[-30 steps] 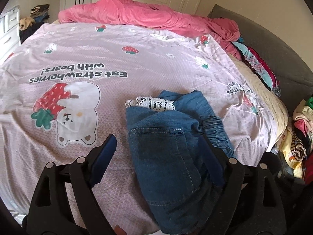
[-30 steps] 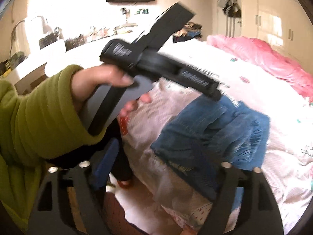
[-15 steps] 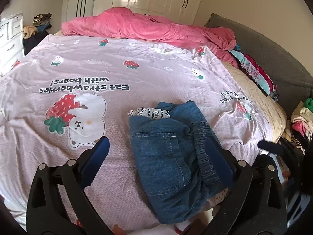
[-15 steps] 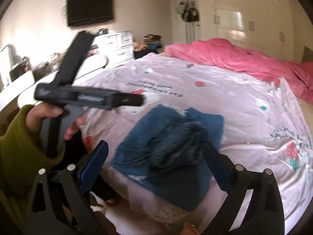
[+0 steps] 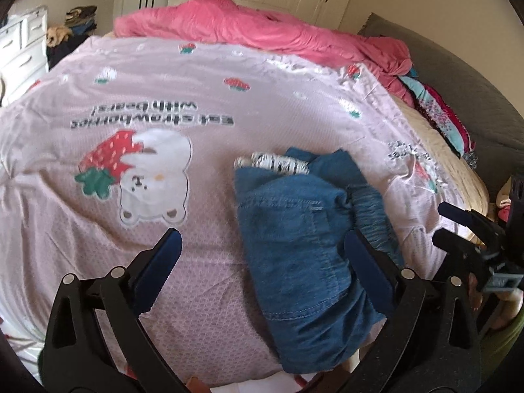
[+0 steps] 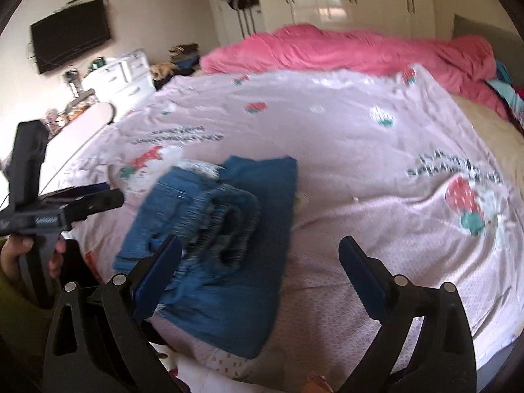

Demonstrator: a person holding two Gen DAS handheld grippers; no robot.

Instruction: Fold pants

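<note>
Left gripper point(image 5: 262, 255): jaws spread wide, empty, above the near part of the pants point(image 5: 304, 239), touching nothing. Right gripper point(image 6: 258, 262): jaws likewise wide apart and empty, its left blue pad point(image 6: 157, 271) in front of the pants' edge; contact impossible to tell through blur. Pants folded into a compact blue denim bundle, elastic waistband bunched on top, white lace trim poking out at the far end, lying near the bed's point(image 5: 229, 104) front edge on the pink strawberry-print cover.
</note>
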